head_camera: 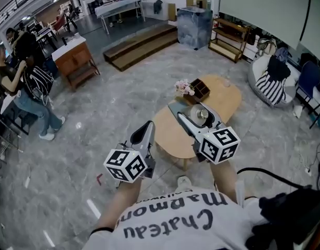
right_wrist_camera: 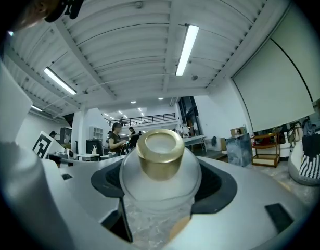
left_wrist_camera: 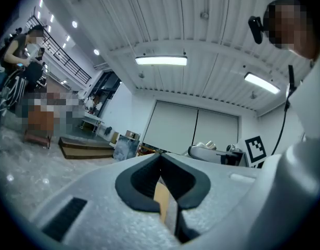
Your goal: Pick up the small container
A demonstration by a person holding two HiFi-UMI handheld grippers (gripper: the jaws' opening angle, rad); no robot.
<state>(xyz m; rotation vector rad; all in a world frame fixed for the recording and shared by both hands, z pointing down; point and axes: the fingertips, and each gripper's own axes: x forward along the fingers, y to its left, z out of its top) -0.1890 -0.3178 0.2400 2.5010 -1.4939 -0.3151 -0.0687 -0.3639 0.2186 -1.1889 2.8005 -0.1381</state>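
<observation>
The small container [head_camera: 201, 115], a frosted glass jar with a gold cap [right_wrist_camera: 160, 151], is held in the air above the round wooden table [head_camera: 173, 135]. My right gripper [head_camera: 193, 112] is shut on it, and the jar [right_wrist_camera: 158, 189] fills the gap between the jaws in the right gripper view. My left gripper [head_camera: 147, 131] hangs to the left of the table, over the floor. Its jaws [left_wrist_camera: 163, 184] meet with nothing between them.
On the table's far side lie pink flowers [head_camera: 184, 87] and a dark box [head_camera: 200, 89]. People [head_camera: 29, 85] stand far left near a wooden cabinet [head_camera: 74, 59]. A low wooden platform [head_camera: 141, 45], a shelf [head_camera: 230, 38] and a bean bag [head_camera: 270, 81] ring the marble floor.
</observation>
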